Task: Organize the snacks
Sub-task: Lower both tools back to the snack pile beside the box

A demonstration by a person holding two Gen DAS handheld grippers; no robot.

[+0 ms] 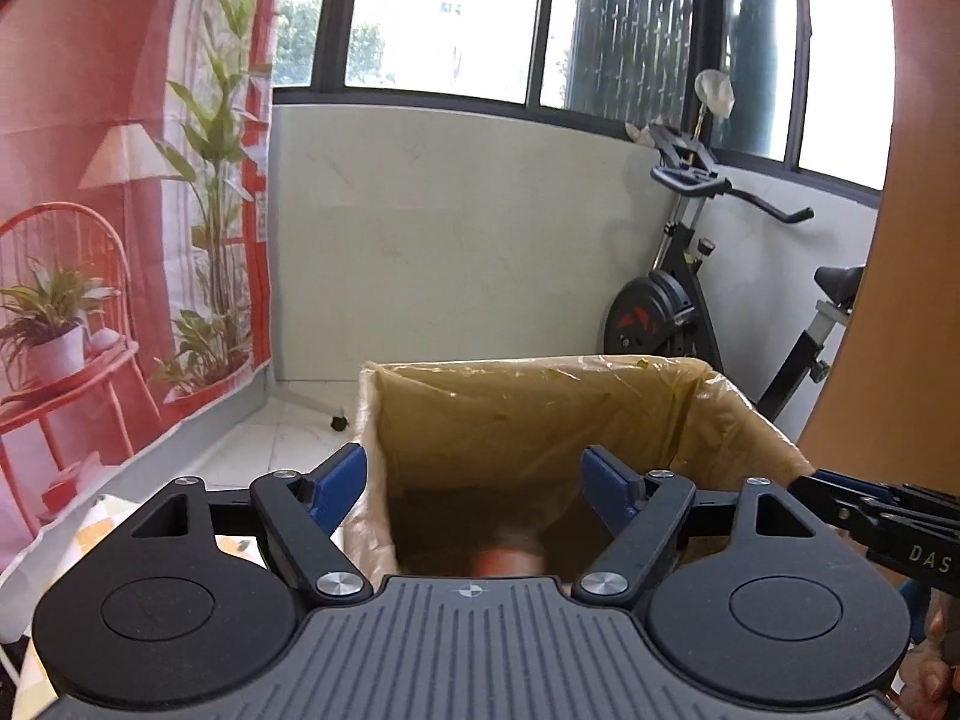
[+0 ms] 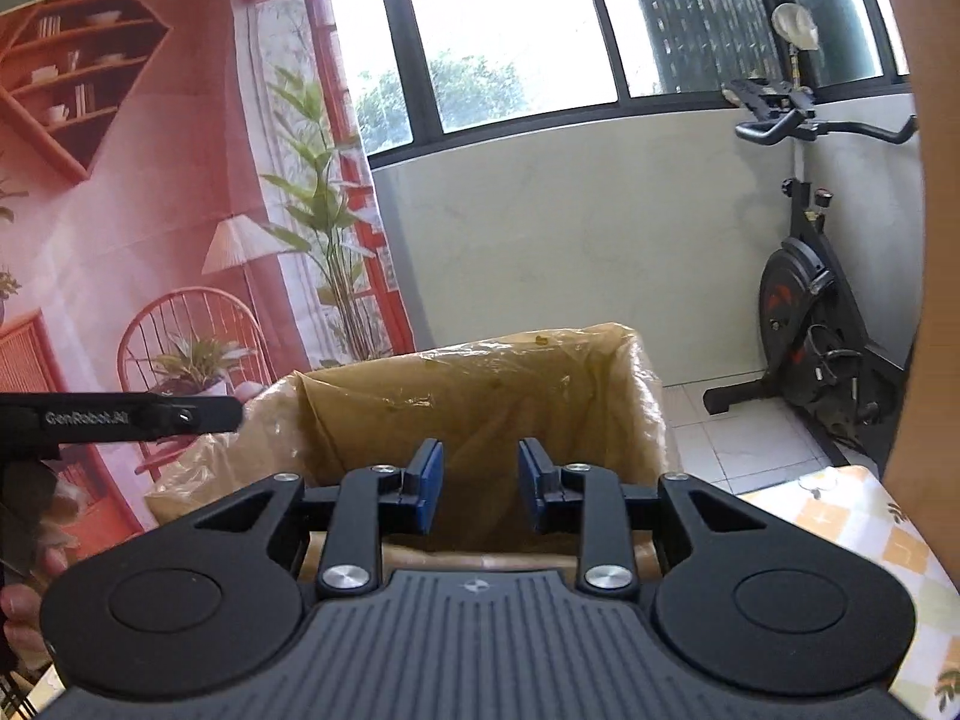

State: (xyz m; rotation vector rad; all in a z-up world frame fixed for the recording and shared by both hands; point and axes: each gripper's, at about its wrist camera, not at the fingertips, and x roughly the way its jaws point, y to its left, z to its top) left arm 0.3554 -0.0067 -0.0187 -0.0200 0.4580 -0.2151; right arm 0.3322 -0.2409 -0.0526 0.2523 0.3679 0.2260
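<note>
Left gripper (image 1: 474,483) stood wide open, nothing between its blue pads (image 1: 336,483), both hanging over the mouth of the lined box (image 1: 540,414) at lower centre of the left wrist view. Right gripper (image 2: 480,486) sat much narrower, a small gap between its pads (image 2: 429,486), nothing pinched; they were not quite touching, so open and empty as far as the view showed. It pointed over the box's near rim, at lower centre of the right wrist view. The box was a cardboard carton with a yellowish plastic liner (image 2: 480,384) draped over its edges, liner crumpled down the left outer side. Inside, low at the bottom of the left wrist view, a blurred reddish-brown object (image 1: 510,552) lay on the floor of the box; too smeared to identify as a snack. Both tools tilted slightly downward, side by side: the right one's body showed at the right edge of the left view (image 1: 888,516), the left one's at the left edge of the right view (image 2: 120,417), with fingers of a hand (image 2: 24,606) below it. Open room: white tiled floor (image 2: 738,438) right of the box, an exercise bike (image 2: 822,324) against the wall, a printed backdrop (image 1: 120,210) at frame left, a patterned tablecloth (image 2: 870,534) at lower right.
</note>
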